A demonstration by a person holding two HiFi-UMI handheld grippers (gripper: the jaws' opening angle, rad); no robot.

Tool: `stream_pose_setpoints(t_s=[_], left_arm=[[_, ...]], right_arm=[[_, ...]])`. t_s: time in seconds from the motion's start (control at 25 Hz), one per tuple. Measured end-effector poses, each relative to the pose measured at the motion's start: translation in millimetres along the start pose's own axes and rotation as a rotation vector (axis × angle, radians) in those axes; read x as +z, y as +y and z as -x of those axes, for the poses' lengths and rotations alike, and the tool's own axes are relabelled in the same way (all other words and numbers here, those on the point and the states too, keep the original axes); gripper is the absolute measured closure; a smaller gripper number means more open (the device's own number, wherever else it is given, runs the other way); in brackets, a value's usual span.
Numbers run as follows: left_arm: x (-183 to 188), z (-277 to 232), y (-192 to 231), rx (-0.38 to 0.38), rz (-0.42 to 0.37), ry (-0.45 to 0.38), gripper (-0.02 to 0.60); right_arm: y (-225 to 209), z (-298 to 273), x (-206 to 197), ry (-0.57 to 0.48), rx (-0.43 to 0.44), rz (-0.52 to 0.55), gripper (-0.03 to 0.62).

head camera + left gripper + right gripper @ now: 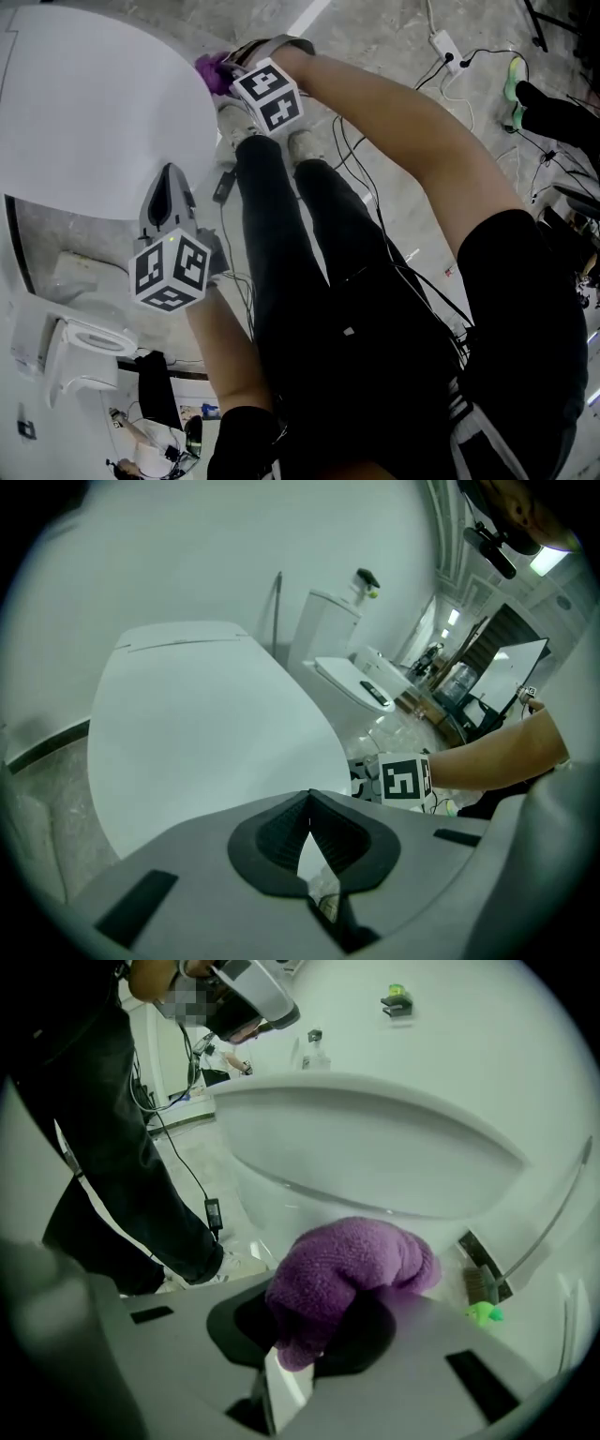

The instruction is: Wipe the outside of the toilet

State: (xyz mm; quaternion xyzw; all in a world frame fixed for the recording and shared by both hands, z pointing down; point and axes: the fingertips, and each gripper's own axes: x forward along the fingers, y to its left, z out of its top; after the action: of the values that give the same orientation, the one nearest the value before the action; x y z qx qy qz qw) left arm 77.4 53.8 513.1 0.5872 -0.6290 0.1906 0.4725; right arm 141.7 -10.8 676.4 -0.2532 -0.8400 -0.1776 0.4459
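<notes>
Your right claw (236, 64) is the working one. It is clamped on a bunched purple cloth (347, 1265), which fills the gap between the jaws and bulges out ahead of them. The toilet (84, 103) lies to your left in the head view, and the right claw sits at the far edge of its closed lid (206, 724).

In the right gripper view the cloth is low, under the overhanging rim and right up against the curved outer wall of the bowl (272, 1199). You cannot tell for sure whether the cloth is pressed on the porcelain or a hair off it. The wall curves away left and right of the cloth, and the rim runs across above it. So my reading is that the next stroke goes sideways along that curve, with the cloth pushed forward into the wall rather than up at the lid.

Your left claw (309, 803) has its jaws drawn together at the tips with nothing between them. It hangs at the near edge of the lid and looks along the lid's long axis toward the back wall. It is nearer your body than the right claw and well apart from the cloth. It appears idle for now.
</notes>
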Motion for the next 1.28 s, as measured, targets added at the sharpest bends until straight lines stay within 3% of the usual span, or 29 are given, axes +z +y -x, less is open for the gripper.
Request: stream_pose_setpoints(t_s=[0.28,0.44,0.6,1.04,1.28], left_arm=[[-73.8,37.1,-10.7,0.066,0.115,-0.063,0.584],[-112.9,58.6,-13.4,0.126,0.182,-0.120,0.584],[-145.0,76.8,-7.3,0.172,0.300,-0.166,0.584],[-217.9,122.1,19.8,0.182,0.419,-0.199,0.584],[-234.0,133.7,40.5,0.162,0.459,-0.230,0.584]], right_arm=[[60.4,-11.9,26.2,-0.027,-0.044,-0.044,0.528],[76.4,-9.9,34.9,-0.023,-0.141,-0.151,0.528],[94.7,-15.8,47.0,-0.022,-0.170,-0.222,0.528],[116.5,-30.7,98.2,0.032,-0.204,-0.297,0.528],[128.0,-43.9,130.2,0.057,-0.230,-0.293,0.528]])
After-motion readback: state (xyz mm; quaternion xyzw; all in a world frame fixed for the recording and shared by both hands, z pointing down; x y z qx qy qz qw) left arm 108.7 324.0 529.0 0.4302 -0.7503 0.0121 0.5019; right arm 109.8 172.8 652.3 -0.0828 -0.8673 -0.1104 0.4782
